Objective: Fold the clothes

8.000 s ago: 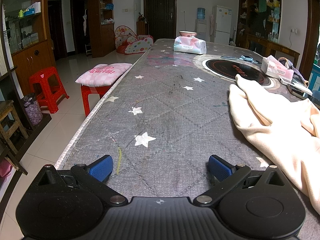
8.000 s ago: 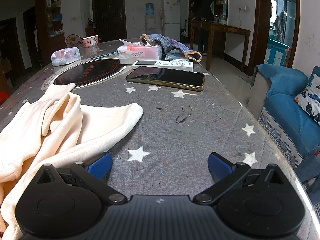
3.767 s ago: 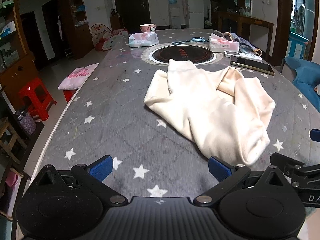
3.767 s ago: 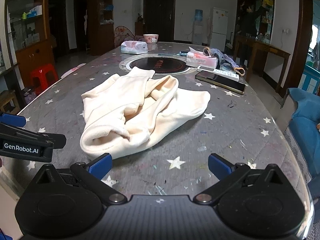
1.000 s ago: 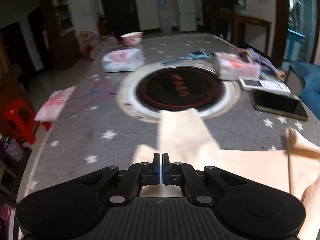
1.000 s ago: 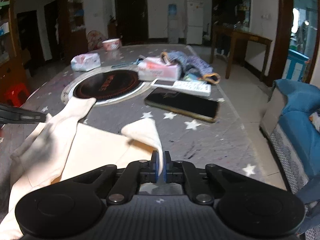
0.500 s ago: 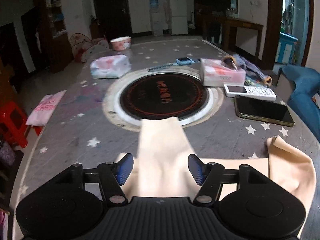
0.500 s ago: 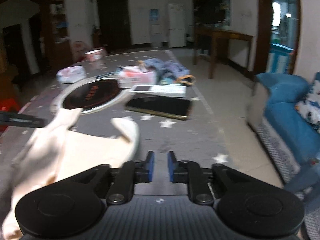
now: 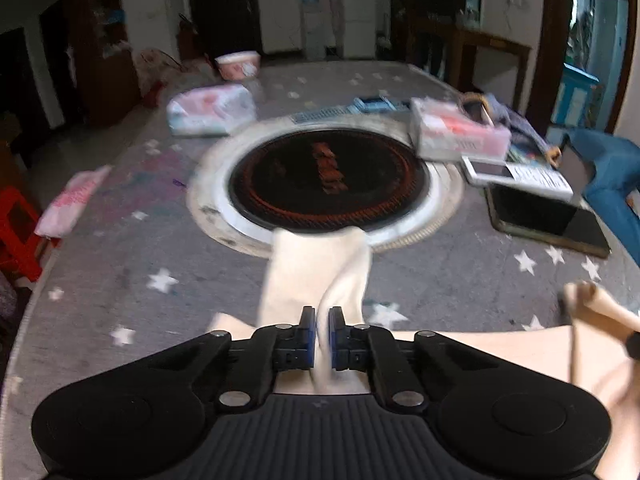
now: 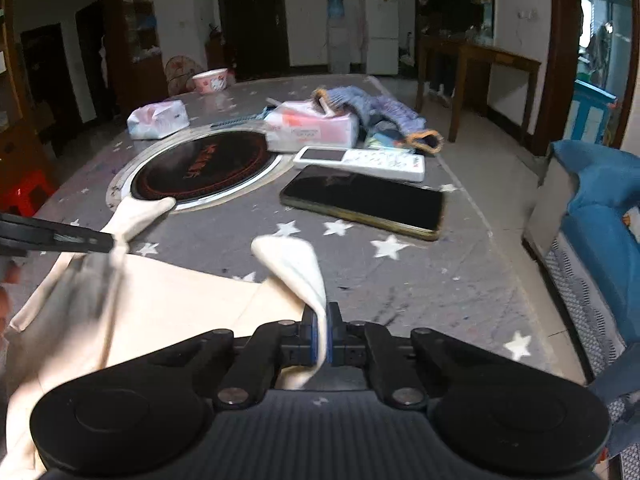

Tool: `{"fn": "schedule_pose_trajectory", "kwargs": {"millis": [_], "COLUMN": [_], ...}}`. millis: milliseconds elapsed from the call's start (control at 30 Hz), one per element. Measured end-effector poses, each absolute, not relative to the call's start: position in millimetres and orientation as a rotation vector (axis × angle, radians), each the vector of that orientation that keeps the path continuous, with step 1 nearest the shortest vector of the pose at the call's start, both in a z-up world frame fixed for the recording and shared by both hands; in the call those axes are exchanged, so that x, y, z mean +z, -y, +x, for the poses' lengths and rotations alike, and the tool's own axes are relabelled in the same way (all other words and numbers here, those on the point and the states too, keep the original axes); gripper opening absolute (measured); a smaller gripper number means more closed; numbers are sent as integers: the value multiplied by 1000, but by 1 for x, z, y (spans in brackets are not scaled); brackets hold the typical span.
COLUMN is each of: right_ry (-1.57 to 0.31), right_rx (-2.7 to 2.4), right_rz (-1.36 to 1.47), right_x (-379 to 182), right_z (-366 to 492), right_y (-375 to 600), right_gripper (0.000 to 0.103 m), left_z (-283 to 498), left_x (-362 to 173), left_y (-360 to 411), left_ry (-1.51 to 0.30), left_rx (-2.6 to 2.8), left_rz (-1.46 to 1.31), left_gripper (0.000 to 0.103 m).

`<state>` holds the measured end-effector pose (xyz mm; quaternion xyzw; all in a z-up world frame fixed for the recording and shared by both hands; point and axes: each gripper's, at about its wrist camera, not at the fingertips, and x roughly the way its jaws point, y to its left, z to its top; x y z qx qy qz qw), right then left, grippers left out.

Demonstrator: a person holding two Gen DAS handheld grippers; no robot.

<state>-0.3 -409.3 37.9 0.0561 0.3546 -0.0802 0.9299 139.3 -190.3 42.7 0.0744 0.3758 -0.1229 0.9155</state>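
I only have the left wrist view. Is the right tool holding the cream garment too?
Observer: Yes, the right tool is shut on a fold of the cream garment.
Operator: Which part?
Observer: A sleeve whose rounded end curls up, stopping short of the phone.
Operator: How does my left tool look from that side?
Observer: The left tool pinches the other sleeve partway along, its end lying on the cooktop ring.

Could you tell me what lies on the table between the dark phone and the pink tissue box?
A white remote control lies between the dark phone and the pink tissue box, seen best in the right wrist view.
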Motion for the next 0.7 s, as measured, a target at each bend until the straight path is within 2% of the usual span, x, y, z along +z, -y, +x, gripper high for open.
{"fn": "schedule_pose_trajectory", "kwargs": {"millis": [200,433,633,667,700], "right_ry": [-658,-663,-705,-717,-728], "right_rx": [-275,-324,-278,-272,-265], "right_rz": [70,143,245,277,309], "right_x": [59,64,51,47,43], "right_z": [-44,-95,-95,-89,-83], "right_y": [427,452,456,458,459], "right_gripper": [2,3,19,22,25], "left_z": [114,45,-16,-23,-29], "left_x": [73,101,96,92,88], "left_y": [141,46,-26,-35,-43], "left_ry": [-723,-662,-667,-677,-681], "left_rx": [-194,-84,20,38,59], "left_rz": [60,-17,-45,-51,-49], "left_gripper": [7,6,6,1,1]}}
